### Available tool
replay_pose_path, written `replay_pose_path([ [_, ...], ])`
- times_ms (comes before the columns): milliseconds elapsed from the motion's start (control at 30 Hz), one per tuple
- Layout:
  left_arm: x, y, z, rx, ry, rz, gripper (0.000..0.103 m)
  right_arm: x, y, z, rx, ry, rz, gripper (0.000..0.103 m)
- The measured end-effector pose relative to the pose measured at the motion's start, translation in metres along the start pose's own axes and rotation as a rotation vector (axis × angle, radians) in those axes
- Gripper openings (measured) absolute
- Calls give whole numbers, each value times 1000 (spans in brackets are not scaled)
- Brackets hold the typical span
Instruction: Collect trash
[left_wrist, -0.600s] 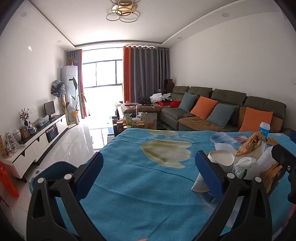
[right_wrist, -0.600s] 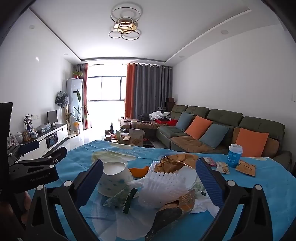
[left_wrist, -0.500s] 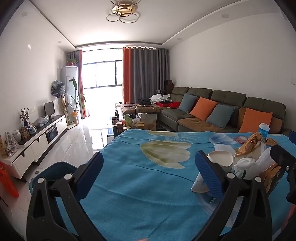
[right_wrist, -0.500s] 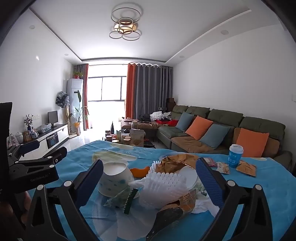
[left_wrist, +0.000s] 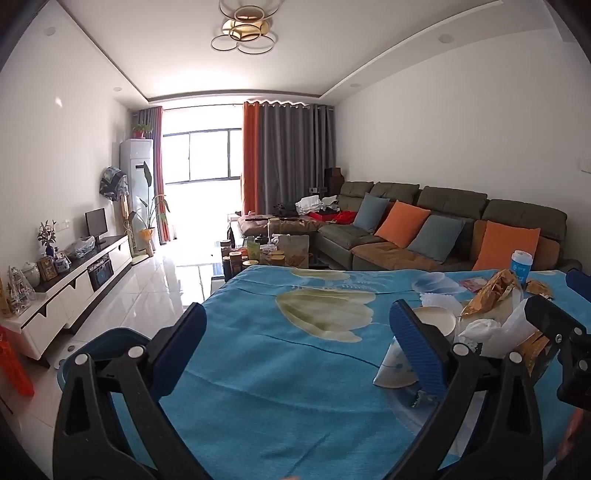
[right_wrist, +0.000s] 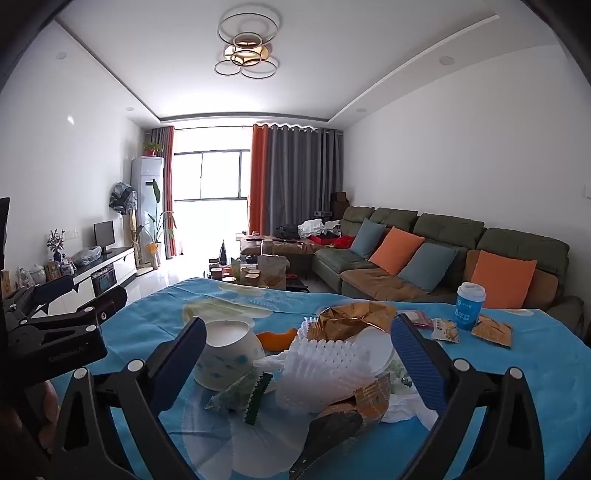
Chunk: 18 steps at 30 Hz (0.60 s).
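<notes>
Two hand-held grippers, left (left_wrist: 295, 332) and right (right_wrist: 295, 343), are held with jaws wide apart, nothing gripped. Trash pile (right_wrist: 325, 369) sits on the blue-clothed desk (right_wrist: 535, 369), framed by the right one. Pre-grasp step judged; next, closing on one piece, likely the white foam sleeve (right_wrist: 317, 373).

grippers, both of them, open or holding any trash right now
Left gripper: open wide, holding nothing, only the blue tablecloth between its fingers.
Right gripper: open wide, holding nothing; the trash pile lies ahead, ungripped.
</notes>
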<state>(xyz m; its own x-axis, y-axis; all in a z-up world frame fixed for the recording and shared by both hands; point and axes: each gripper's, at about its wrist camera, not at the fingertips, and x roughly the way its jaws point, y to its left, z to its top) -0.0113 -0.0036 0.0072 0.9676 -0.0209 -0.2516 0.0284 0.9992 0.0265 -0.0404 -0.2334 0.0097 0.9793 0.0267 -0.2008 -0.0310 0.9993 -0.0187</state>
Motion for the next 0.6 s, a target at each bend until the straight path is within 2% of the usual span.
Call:
replay_pose_path([
  [600,-2,-5,5,2,-7,-2,98,3,-8,-2,14,6,-2,97],
])
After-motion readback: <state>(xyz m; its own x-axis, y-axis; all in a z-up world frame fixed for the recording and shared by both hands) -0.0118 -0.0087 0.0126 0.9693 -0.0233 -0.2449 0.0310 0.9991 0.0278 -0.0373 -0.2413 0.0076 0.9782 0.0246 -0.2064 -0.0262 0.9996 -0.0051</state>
